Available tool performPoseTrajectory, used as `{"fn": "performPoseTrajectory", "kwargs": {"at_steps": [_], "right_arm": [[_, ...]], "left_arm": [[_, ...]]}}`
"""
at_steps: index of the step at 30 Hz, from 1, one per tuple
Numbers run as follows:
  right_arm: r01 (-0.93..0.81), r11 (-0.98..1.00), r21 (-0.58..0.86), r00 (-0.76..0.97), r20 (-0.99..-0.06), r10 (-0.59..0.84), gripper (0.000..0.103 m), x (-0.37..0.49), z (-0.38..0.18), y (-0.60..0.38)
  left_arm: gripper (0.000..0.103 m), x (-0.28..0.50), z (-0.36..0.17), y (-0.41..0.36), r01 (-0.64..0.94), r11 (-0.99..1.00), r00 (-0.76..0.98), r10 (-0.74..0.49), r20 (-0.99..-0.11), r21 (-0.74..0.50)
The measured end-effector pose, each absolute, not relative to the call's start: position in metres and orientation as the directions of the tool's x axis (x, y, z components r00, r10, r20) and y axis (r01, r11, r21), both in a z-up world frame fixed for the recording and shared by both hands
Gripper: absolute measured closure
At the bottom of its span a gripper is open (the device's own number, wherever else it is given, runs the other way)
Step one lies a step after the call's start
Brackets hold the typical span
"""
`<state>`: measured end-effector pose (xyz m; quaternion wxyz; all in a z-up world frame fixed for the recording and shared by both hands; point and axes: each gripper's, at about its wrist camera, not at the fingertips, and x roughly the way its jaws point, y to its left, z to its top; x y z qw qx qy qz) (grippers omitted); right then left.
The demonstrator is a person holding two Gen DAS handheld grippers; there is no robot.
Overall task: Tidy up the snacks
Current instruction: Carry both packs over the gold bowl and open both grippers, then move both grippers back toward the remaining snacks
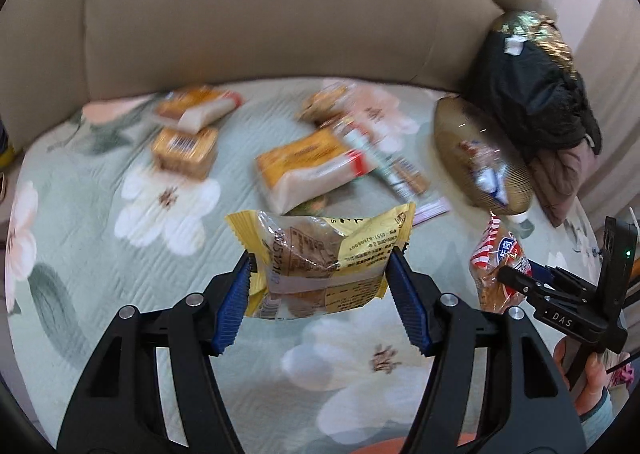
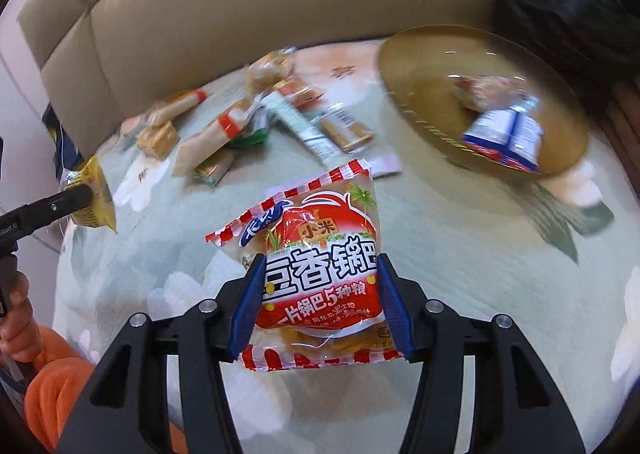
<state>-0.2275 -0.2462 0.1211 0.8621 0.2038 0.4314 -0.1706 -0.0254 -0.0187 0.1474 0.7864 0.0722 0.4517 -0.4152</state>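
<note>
Glossy wrappers over soft quilted cloth

The yellow packet [image 1: 320, 258] is shiny crinkled plastic film with a clear window, and the red packet [image 2: 316, 274] is glossy plastic film that catches the light. Both grippers, the left gripper [image 1: 320, 266] and the right gripper [image 2: 320, 278], are matt black plastic with ribbed blue pads [image 1: 232, 310] and small bright metal screw heads. The bedspread [image 1: 120, 294] is matt stitched cloth printed with flowers. The headboard [image 1: 260, 6] looks like smooth padded beige upholstery. The gold dish [image 2: 420, 78] is shiny with a ridged rim. The dark jacket [image 1: 528, 86] is soft, faintly sheened cloth.
</note>
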Motion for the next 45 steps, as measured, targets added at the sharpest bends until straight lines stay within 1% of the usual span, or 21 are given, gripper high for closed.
{"fn": "performPoseTrajectory", "kwargs": {"at_steps": [3, 9, 13, 16, 17, 18, 19, 20, 24, 26, 28, 31, 33, 34, 35, 36, 38, 40, 42, 43, 45], "right_arm": [[0.513, 0.834, 0.203, 0.589, -0.790, -0.170, 0.050, -0.248, 0.147, -0.265], [0.613, 0.754, 0.237, 0.632, -0.719, -0.289, 0.050, -0.257, 0.211, -0.329], [0.664, 0.681, 0.308, 0.654, -0.680, -0.330, 0.049, -0.248, 0.231, -0.377], [0.698, 0.649, 0.303, 0.635, -0.681, -0.365, 0.049, -0.240, 0.233, -0.398], [0.709, 0.640, 0.297, 0.623, -0.689, -0.371, 0.047, -0.233, 0.230, -0.406], [0.718, 0.632, 0.292, 0.610, -0.702, -0.369, 0.045, -0.225, 0.225, -0.415], [0.729, 0.622, 0.285, 0.592, -0.719, -0.364, 0.037, -0.219, 0.219, -0.424], [0.733, 0.615, 0.291, 0.584, -0.734, -0.348, 0.036, -0.215, 0.214, -0.431], [0.717, 0.625, 0.309, 0.590, -0.746, -0.308, 0.036, -0.224, 0.208, -0.425], [0.701, 0.640, 0.314, 0.596, -0.751, -0.284, 0.033, -0.228, 0.207, -0.412], [0.683, 0.661, 0.311, 0.599, -0.756, -0.263, 0.028, -0.230, 0.208, -0.395], [0.628, 0.715, 0.305, 0.631, -0.738, -0.239, 0.026, -0.227, 0.217, -0.353], [0.576, 0.753, 0.319, 0.661, -0.723, -0.200, 0.017, -0.219, 0.221, -0.316], [0.562, 0.762, 0.323, 0.669, -0.719, -0.188, 0.009, -0.217, 0.220, -0.305], [0.535, 0.779, 0.327, 0.678, -0.716, -0.165, 0.006, -0.213, 0.216, -0.285], [0.513, 0.795, 0.324, 0.686, -0.712, -0.152, 0.006, -0.211, 0.210, -0.265], [0.527, 0.796, 0.297, 0.688, -0.699, -0.195, 0.006, -0.210, 0.194, -0.238], [0.572, 0.772, 0.279, 0.666, -0.707, -0.238, 0.006, -0.211, 0.162, -0.211], [0.580, 0.754, 0.308, 0.624, -0.763, -0.169, 0.016, -0.206, 0.139, -0.212], [0.595, 0.736, 0.323, 0.619, -0.768, -0.163, 0.018, -0.207, 0.137, -0.219], [0.612, 0.694, 0.379, 0.649, -0.743, -0.166, 0.009, -0.220, 0.138, -0.228]], "left_arm": [[0.038, -0.035, 0.171, -0.047, 0.756, 0.600, 0.242, -0.628, -0.740, -0.262], [0.038, -0.048, 0.223, -0.158, 0.832, 0.464, 0.169, -0.735, -0.657, -0.305], [0.036, -0.050, 0.226, -0.223, 0.852, 0.422, 0.136, -0.750, -0.648, -0.310], [0.032, -0.046, 0.218, -0.269, 0.860, 0.389, 0.090, -0.753, -0.652, -0.330], [0.024, -0.045, 0.216, -0.276, 0.861, 0.389, 0.087, -0.747, -0.659, -0.328], [0.021, -0.041, 0.212, -0.283, 0.856, 0.404, 0.096, -0.736, -0.670, -0.322], [0.021, -0.035, 0.208, -0.287, 0.848, 0.415, 0.095, -0.729, -0.678, -0.328], [0.023, -0.033, 0.206, -0.284, 0.846, 0.418, 0.091, -0.726, -0.682, -0.332], [0.024, -0.022, 0.211, -0.232, 0.834, 0.433, 0.118, -0.745, -0.657, -0.341], [0.023, -0.015, 0.214, -0.204, 0.816, 0.451, 0.124, -0.749, -0.650, -0.363], [0.023, -0.013, 0.217, -0.156, 0.791, 0.512, 0.197, -0.732, -0.653, -0.336], [0.019, -0.007, 0.215, -0.087, 0.720, 0.625, 0.302, -0.673, -0.675, -0.301], [0.019, -0.006, 0.210, -0.048, 0.672, 0.687, 0.356, -0.627, -0.693, -0.277], [0.019, -0.005, 0.206, -0.019, 0.636, 0.722, 0.381, -0.600, -0.703, -0.272], [0.019, -0.004, 0.202, 0.001, 0.612, 0.745, 0.398, -0.580, -0.711, -0.266], [0.018, -0.004, 0.197, 0.023, 0.585, 0.772, 0.422, -0.551, -0.720, -0.248], [0.018, -0.007, 0.183, 0.066, 0.541, 0.819, 0.467, -0.481, -0.742, -0.191], [0.018, -0.007, 0.166, 0.094, 0.521, 0.842, 0.468, -0.420, -0.778, -0.141], [0.018, -0.006, 0.151, 0.119, 0.502, 0.852, 0.453, -0.404, -0.794, -0.147], [0.018, -0.006, 0.147, 0.126, 0.490, 0.856, 0.450, -0.410, -0.793, -0.165], [0.020, -0.004, 0.145, 0.138, 0.461, 0.860, 0.442, -0.437, -0.784, -0.220]]}}
